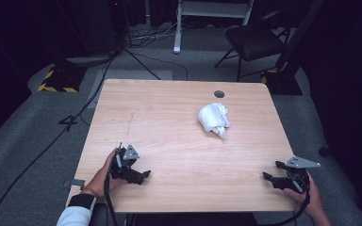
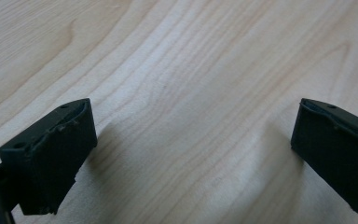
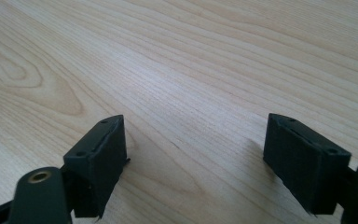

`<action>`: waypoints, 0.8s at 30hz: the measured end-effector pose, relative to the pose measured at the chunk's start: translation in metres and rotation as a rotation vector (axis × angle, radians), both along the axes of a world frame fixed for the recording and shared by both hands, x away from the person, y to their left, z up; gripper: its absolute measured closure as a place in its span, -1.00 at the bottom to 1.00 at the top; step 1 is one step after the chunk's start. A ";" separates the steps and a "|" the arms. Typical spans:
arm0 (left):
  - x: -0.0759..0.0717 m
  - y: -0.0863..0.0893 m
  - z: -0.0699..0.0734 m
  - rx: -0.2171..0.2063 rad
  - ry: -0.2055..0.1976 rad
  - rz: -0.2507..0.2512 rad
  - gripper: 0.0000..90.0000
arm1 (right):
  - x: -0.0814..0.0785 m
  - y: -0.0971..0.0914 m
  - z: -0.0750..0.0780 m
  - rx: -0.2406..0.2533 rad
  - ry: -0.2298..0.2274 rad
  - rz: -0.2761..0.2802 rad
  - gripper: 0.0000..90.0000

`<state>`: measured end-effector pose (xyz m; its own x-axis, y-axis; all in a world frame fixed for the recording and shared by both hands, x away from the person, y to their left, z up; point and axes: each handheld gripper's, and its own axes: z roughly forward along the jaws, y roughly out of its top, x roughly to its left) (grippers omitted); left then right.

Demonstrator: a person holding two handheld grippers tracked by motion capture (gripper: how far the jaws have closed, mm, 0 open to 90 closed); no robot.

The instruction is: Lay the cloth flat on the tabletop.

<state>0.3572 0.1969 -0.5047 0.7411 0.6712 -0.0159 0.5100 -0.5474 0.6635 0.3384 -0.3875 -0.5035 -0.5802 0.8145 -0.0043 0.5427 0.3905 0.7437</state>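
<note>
A crumpled white cloth (image 1: 214,119) lies on the wooden table (image 1: 169,141), right of centre and towards the far edge. My left gripper (image 1: 141,176) rests near the front left of the table, held by a hand in a white sleeve. Its jaws stand wide apart in the left gripper view (image 2: 193,140) with bare wood between them. My right gripper (image 1: 269,175) sits at the front right corner, pointing left. In the right gripper view (image 3: 196,154) it is open over bare wood. Both grippers are far from the cloth.
A round cable hole (image 1: 219,93) sits near the table's far edge. Beyond the table stand a black folding chair (image 1: 254,40) and a white frame (image 1: 184,23). Cables (image 1: 75,117) run across the grey floor at left.
</note>
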 end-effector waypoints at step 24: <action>0.001 0.000 0.000 0.003 -0.001 -0.021 -0.97 | 0.037 0.021 0.014 -0.079 0.035 0.038 -0.31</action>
<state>0.3578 0.1965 -0.5046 0.7550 0.6556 -0.0131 0.4976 -0.5598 0.6626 0.3755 -0.3669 -0.4893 -0.6117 0.7897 -0.0469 0.5512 0.4680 0.6908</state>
